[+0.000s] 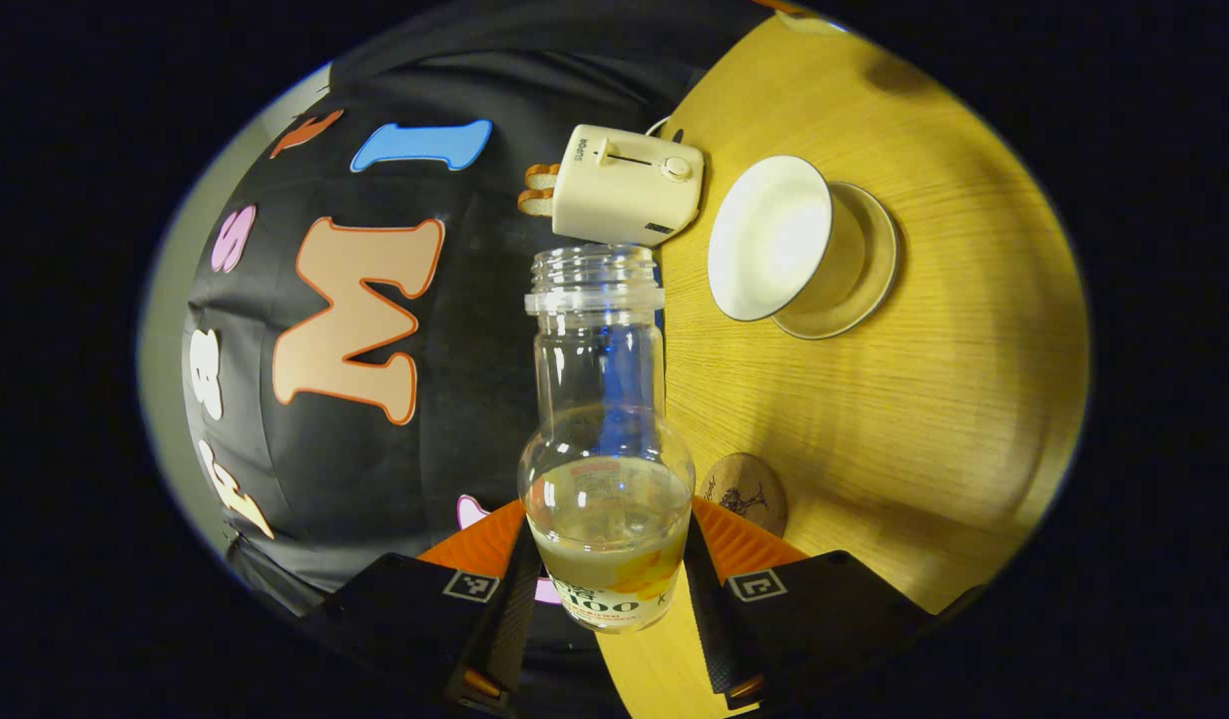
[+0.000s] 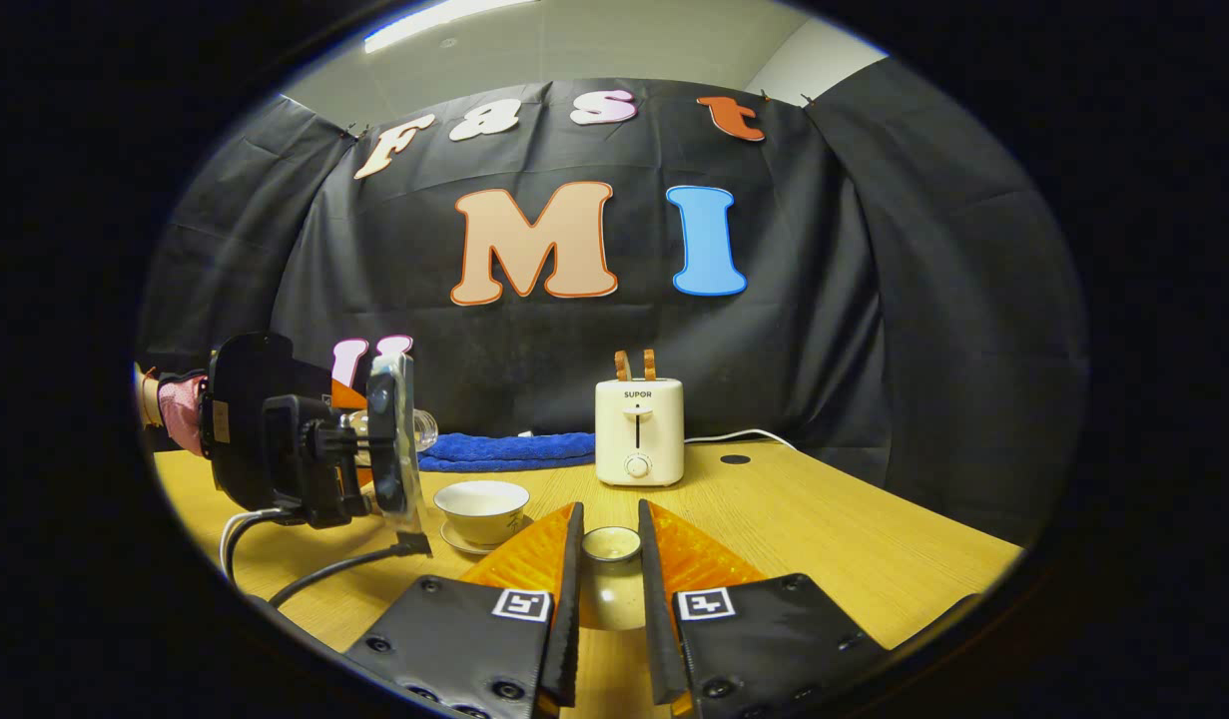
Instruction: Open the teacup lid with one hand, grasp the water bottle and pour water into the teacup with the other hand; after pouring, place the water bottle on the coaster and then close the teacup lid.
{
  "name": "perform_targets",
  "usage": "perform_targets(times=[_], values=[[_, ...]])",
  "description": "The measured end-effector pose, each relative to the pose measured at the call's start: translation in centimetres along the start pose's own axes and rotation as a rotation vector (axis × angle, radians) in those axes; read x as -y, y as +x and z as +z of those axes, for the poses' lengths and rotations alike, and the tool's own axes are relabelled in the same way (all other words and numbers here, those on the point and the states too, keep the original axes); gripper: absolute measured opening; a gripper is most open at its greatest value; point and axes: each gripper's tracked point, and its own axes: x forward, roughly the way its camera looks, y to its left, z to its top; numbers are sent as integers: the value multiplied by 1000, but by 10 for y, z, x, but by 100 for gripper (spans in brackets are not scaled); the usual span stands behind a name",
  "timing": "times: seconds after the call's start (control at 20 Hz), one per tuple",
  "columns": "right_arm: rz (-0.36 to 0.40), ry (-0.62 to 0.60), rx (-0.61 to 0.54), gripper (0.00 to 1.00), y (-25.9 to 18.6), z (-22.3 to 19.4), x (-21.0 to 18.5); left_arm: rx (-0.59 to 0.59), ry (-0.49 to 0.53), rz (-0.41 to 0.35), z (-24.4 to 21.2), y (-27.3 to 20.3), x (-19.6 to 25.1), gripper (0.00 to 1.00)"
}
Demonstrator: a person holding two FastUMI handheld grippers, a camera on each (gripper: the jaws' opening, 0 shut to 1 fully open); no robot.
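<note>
My left gripper point(image 1: 609, 519) is shut on the clear, uncapped water bottle point(image 1: 599, 399), gripping its lower body. The bottle is tipped onto its side, and a little water sits near its base. The white teacup point(image 1: 774, 240) stands open on its saucer point(image 1: 874, 280), right of the bottle's mouth. A round brown coaster point(image 1: 749, 489) lies near my left fingers. In the right gripper view, my right gripper point(image 2: 610, 514) is shut on the small teacup lid point(image 2: 611, 544) above the table. There the left gripper point(image 2: 374, 439) holds the bottle point(image 2: 419, 429) level, just left of and above the teacup point(image 2: 481, 509). No water stream is visible.
A cream toaster point(image 2: 639, 429) with two bread slices stands at the back of the wooden table point(image 2: 824, 539), its cord trailing right. A blue towel point(image 2: 504, 449) lies along the wall. A hand in a pink sleeve point(image 2: 175, 409) holds the left gripper, with cables point(image 2: 305, 574) hanging below.
</note>
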Motion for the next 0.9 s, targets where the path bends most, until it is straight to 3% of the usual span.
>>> perform_targets(times=[0.25, 0.9], values=[[0, 0, 0, 31, 1, 0, 0, -8, 165, 18, 2, 7, -7, 68], [1, 0, 2, 31, 1, 0, 0, -13, 377, 34, 15, 14, -14, 67]])
